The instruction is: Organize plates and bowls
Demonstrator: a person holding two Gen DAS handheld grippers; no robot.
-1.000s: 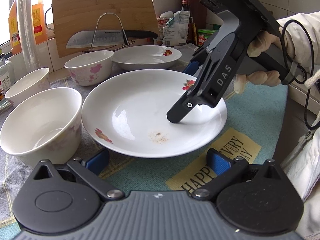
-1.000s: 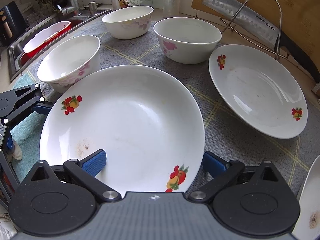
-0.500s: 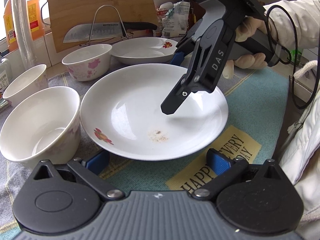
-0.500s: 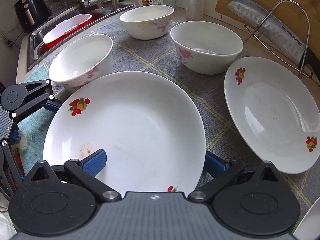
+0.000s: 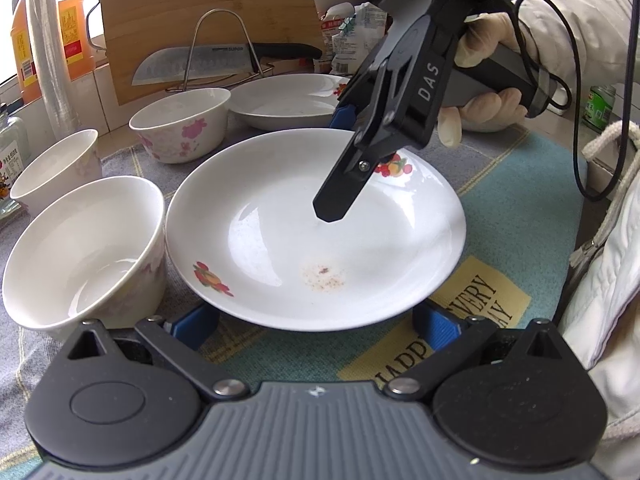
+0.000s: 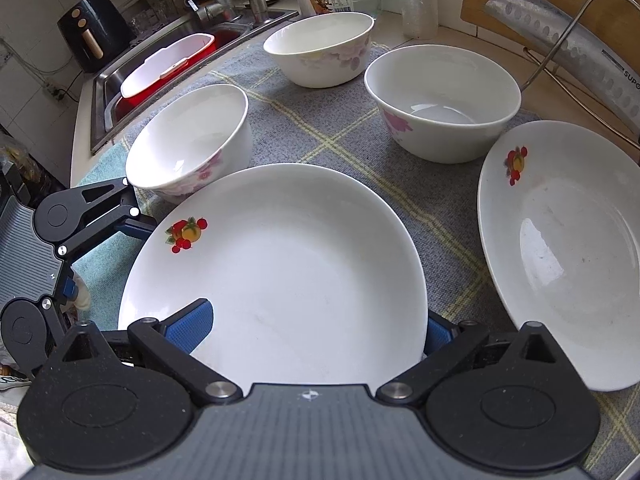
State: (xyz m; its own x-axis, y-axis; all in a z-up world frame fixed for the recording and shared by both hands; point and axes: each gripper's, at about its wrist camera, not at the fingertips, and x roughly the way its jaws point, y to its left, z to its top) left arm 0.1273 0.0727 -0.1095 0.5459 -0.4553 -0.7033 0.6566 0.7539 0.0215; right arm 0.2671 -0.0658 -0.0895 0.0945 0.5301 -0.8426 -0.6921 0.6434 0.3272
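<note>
- Bowl (image 5: 84, 248): at the left edge of the cloth (image 5: 520, 216), just beside the plate (image 5: 320, 240); probably left there for nesting later.
- Left gripper (image 5: 314, 322): spread wide at the plate's near rim, one pad on each side, gripping nothing; apparently placed to steady the plate.
- Right gripper (image 6: 312, 332): spread wide across the far rim, one finger above and one beneath; not yet clamped.
- Second plate (image 5: 288, 96): toward the far edge; likely the stacking target.

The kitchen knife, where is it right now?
The kitchen knife lies across a wire rack at the back of the counter, against the wooden cutting board, just behind the far plate and the flowered bowl.
</note>
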